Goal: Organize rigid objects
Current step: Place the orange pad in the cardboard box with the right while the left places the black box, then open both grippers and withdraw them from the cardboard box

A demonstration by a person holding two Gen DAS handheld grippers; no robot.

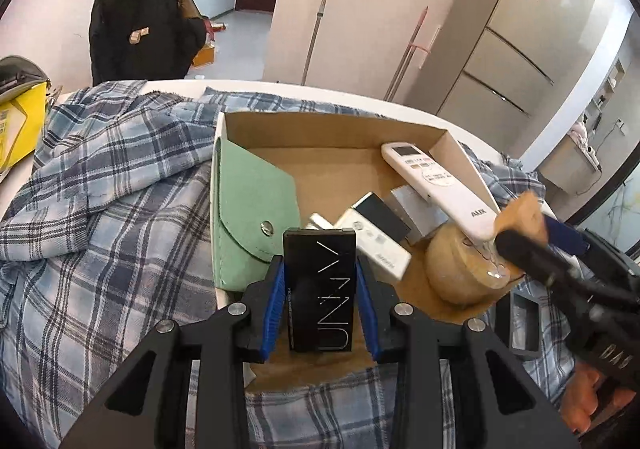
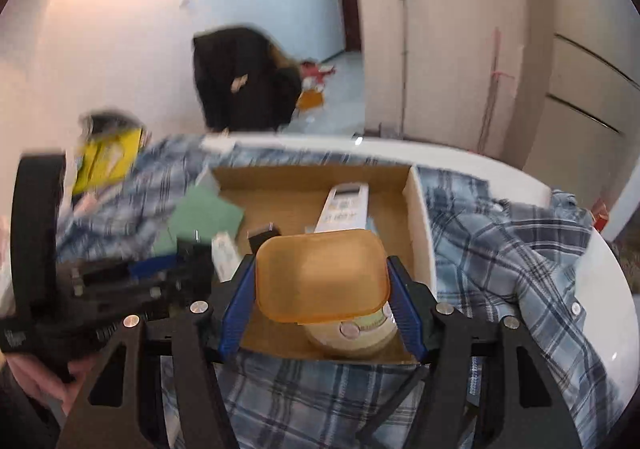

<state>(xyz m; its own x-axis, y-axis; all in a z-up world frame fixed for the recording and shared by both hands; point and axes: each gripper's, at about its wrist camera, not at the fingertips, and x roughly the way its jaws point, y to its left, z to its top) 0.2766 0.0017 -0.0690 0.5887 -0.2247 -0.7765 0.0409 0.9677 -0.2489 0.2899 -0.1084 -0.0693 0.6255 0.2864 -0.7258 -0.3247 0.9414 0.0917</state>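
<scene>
While the left claw [image 1: 320,289] grips the black box [image 1: 320,289] upright over the cardboard tray [image 1: 328,121], the right claw [image 2: 320,289] holds the orange lid [image 2: 320,277] above it, both seemingly ready for sorting inside

white table [image 2: 576,265]: plaid shirt [image 1: 100,177] spread over it, cardboard box [image 1: 320,129] on shirt.

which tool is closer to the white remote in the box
Right. The right tool, holding an orange lid, is right by the remote's near end; the left tool, gripping a black box, sits farther left.
</scene>
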